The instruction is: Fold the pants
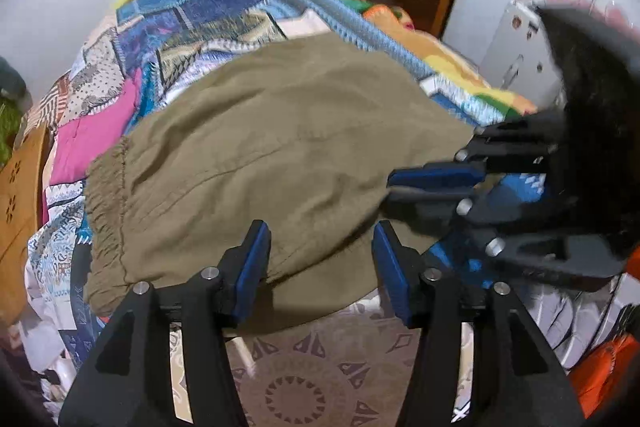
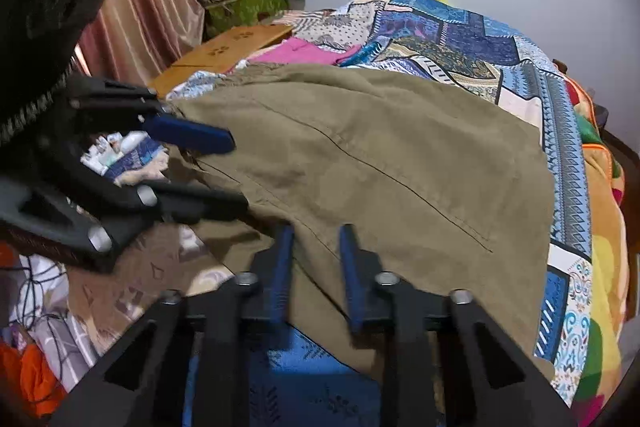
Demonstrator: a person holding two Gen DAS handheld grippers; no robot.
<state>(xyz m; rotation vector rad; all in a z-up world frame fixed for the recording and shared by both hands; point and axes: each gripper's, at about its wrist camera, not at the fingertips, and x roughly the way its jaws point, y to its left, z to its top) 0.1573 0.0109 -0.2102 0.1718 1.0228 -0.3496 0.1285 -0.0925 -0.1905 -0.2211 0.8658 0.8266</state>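
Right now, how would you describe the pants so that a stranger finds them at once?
Look at the bed covered by a patchwork quilt of blue patterns. On its near edge lie the pants, spread flat. They are the only plain olive-brown cloth there, with a gathered elastic waistband.

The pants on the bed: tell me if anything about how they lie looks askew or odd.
The olive pants lie slantwise on the patchwork bedspread, and their near edge hangs over the side of the bed instead of lying flat. The cloth there is rumpled. Otherwise nothing looks torn or stained.
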